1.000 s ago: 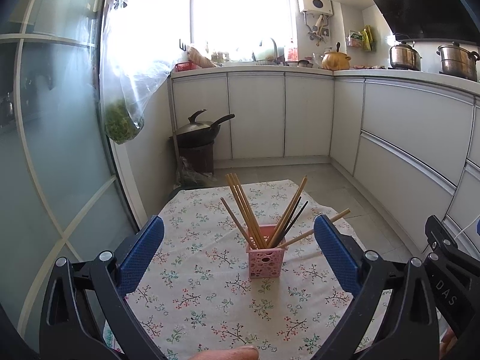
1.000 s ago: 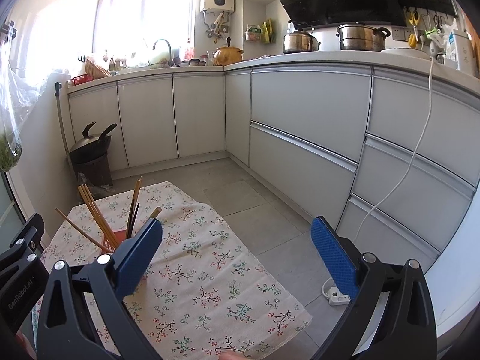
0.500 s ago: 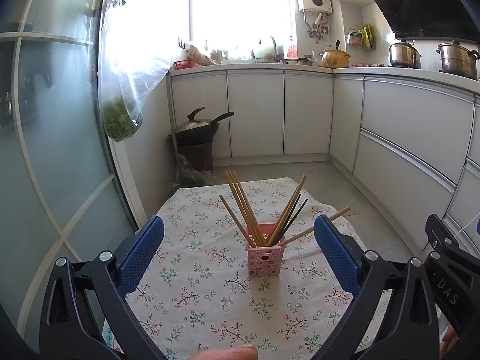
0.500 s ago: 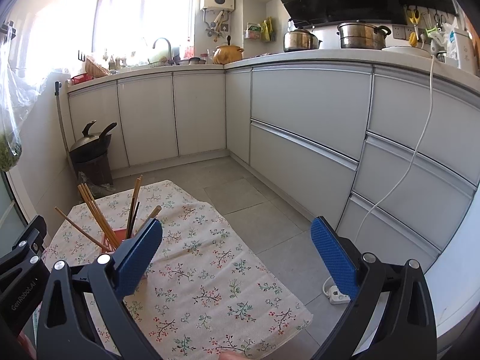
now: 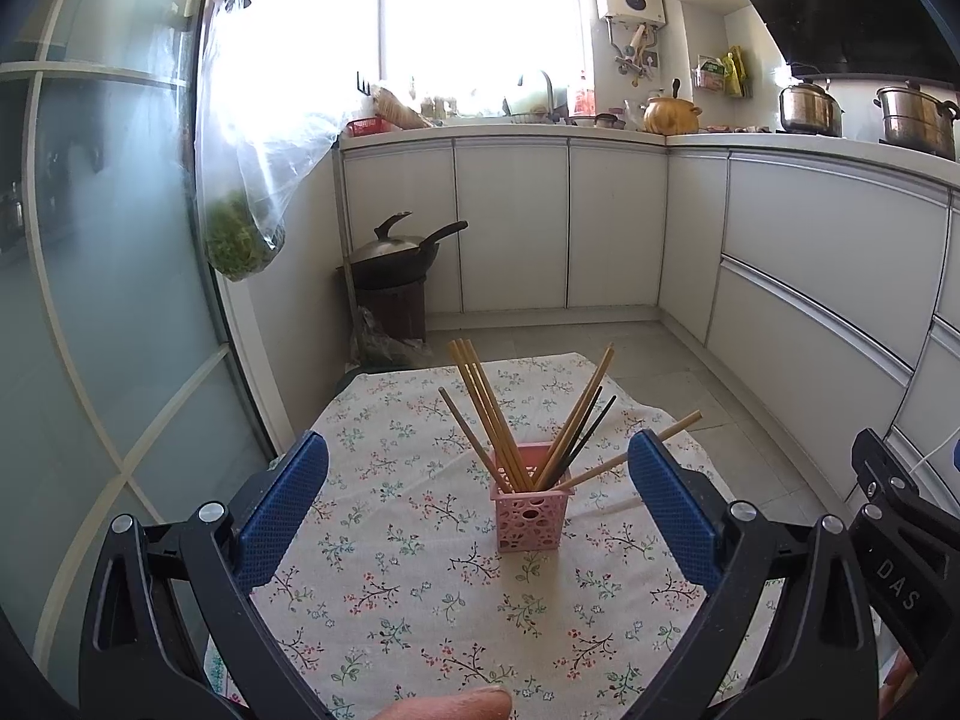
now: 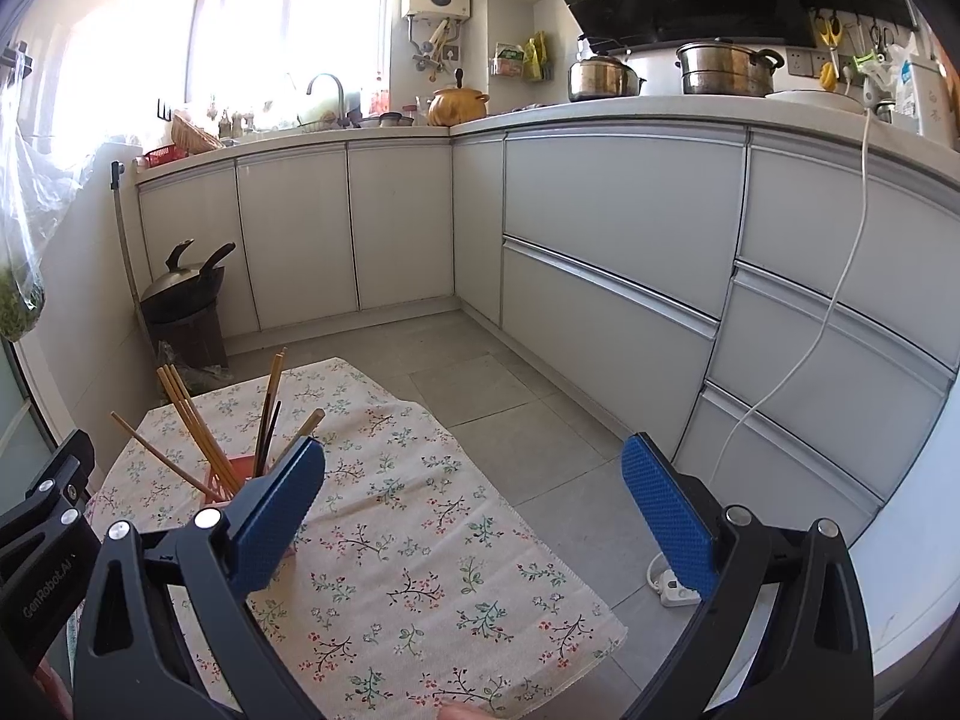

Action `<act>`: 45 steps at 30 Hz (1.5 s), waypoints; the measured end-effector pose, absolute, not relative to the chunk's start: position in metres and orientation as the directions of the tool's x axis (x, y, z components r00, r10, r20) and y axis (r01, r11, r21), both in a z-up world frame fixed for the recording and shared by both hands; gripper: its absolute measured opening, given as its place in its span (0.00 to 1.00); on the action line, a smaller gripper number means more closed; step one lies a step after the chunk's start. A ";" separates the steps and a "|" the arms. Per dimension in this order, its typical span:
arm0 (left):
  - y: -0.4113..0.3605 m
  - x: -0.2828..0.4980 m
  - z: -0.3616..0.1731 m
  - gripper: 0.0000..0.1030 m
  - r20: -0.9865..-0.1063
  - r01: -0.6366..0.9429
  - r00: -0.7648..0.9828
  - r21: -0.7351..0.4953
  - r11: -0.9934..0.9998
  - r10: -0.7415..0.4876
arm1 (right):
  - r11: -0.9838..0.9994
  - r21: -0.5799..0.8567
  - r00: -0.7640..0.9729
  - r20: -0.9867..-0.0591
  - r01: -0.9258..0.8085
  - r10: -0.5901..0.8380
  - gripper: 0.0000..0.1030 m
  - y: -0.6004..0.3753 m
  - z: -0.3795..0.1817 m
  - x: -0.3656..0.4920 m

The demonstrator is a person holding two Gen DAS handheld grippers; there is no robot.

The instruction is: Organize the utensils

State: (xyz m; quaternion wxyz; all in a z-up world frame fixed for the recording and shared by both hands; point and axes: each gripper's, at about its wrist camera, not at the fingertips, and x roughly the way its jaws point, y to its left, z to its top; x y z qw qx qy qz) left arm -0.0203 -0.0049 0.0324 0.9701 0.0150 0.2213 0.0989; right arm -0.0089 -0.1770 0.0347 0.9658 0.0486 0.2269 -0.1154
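Both the left tool (image 5: pixel 478 501) and the right tool (image 6: pixel 473 507) are spread wide and empty, while the chopsticks (image 5: pixel 519 420) stand in the pink holder (image 5: pixel 529 510) on the floral tabletop (image 5: pixel 390 540).

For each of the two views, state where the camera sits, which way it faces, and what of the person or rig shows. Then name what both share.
Left wrist: on the left gripper, facing the pink holder of chopsticks; open blue fingers, a fingertip.
Right wrist: on the right gripper, facing the cabinets; open fingers.
Shared: holder, floral cloth, wok.
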 end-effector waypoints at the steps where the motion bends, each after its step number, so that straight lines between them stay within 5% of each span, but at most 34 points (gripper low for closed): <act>1: -0.005 -0.020 0.032 0.93 -0.427 -0.185 0.882 0.074 0.980 0.199 | 0.969 0.042 0.870 -0.450 0.245 -0.200 0.94 -0.177 0.035 -0.009; 45: -0.008 -0.018 0.030 0.93 -0.438 -0.188 0.876 0.079 0.979 0.204 | 0.970 0.041 0.863 -0.466 0.241 -0.195 0.94 -0.177 0.031 -0.007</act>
